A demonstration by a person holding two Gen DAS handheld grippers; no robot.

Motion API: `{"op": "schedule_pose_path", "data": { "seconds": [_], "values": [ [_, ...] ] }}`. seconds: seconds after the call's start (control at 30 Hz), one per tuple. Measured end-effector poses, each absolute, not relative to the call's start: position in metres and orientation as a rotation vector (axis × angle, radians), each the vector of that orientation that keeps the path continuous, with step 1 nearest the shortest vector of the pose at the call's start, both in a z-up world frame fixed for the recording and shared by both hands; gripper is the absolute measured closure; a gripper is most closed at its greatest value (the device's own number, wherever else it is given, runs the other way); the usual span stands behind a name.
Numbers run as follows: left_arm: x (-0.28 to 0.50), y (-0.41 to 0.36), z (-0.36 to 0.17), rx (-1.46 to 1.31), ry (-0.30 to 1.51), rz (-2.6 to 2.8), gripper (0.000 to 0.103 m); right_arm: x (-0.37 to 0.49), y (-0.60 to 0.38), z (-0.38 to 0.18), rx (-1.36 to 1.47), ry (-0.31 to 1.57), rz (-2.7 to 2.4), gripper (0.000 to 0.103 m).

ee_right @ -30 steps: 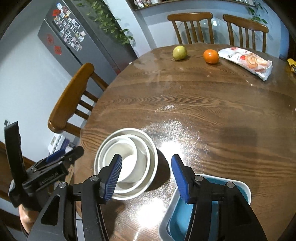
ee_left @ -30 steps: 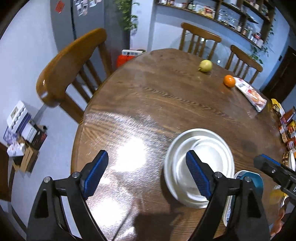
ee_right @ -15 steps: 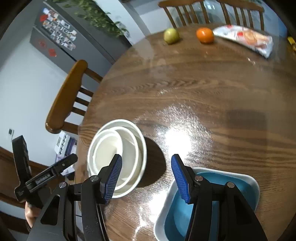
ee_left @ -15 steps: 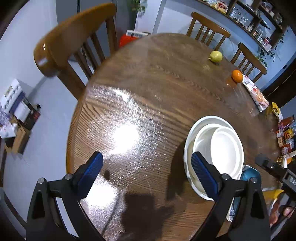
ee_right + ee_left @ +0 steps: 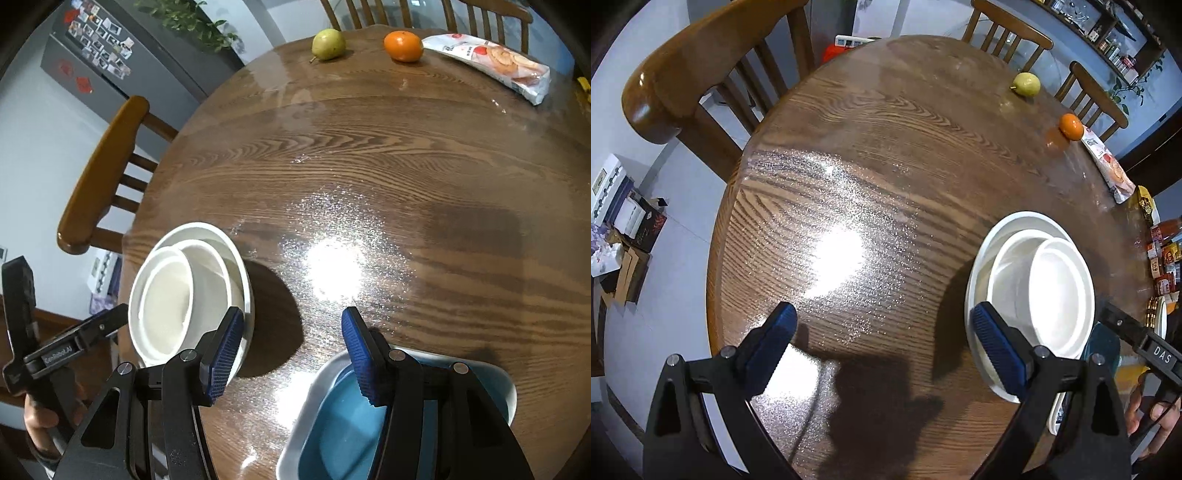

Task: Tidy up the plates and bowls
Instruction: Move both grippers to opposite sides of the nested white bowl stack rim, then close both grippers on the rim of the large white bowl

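Observation:
A stack of white dishes (image 5: 1034, 291) sits on the round wooden table (image 5: 886, 166): a wide plate with two smaller bowls nested inside. It also shows in the right wrist view (image 5: 188, 291). A square dish with a blue inside and white rim (image 5: 369, 417) lies at the table's near edge, under my right gripper. My left gripper (image 5: 886, 350) is open and empty above the table, its right finger (image 5: 997, 350) over the stack's near rim. My right gripper (image 5: 291, 354) is open and empty, between the stack and the blue dish.
A pear (image 5: 328, 44), an orange (image 5: 403, 45) and a snack packet (image 5: 495, 64) lie at the table's far side. Wooden chairs (image 5: 713, 77) stand around the table. Jars and packets (image 5: 1163, 254) crowd the right edge in the left wrist view.
Both grippers have lifted and pulled back from the table, so the white stack looks smaller and further off. The dishes have not moved.

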State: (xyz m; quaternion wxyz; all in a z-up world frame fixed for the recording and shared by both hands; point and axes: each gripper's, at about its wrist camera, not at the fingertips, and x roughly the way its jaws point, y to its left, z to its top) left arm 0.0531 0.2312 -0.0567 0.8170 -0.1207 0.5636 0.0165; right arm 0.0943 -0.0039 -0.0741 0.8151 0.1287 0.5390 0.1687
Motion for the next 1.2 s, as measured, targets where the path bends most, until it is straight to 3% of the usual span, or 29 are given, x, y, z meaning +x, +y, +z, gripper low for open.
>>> {"op": "schedule_pose_path", "data": {
  "seconds": [0.7,0.83,1.13,1.2],
  "values": [
    [0.064,0.218,-0.065,-0.193,1.244,0.055,0.011,0.115,0.01,-0.087,0.224,1.208,0.384,0.047],
    [0.062,0.216,-0.064,-0.216,1.236,0.028,0.025,0.114,0.009,-0.087,0.234,1.196,0.404,0.051],
    [0.064,0.199,-0.056,-0.233,1.217,-0.022,0.068,0.113,0.018,-0.084,0.251,1.18,0.45,0.076],
    [0.065,0.197,-0.056,-0.246,1.22,-0.03,0.073,0.112,0.02,-0.082,0.249,1.175,0.454,0.082]
  ]
}}
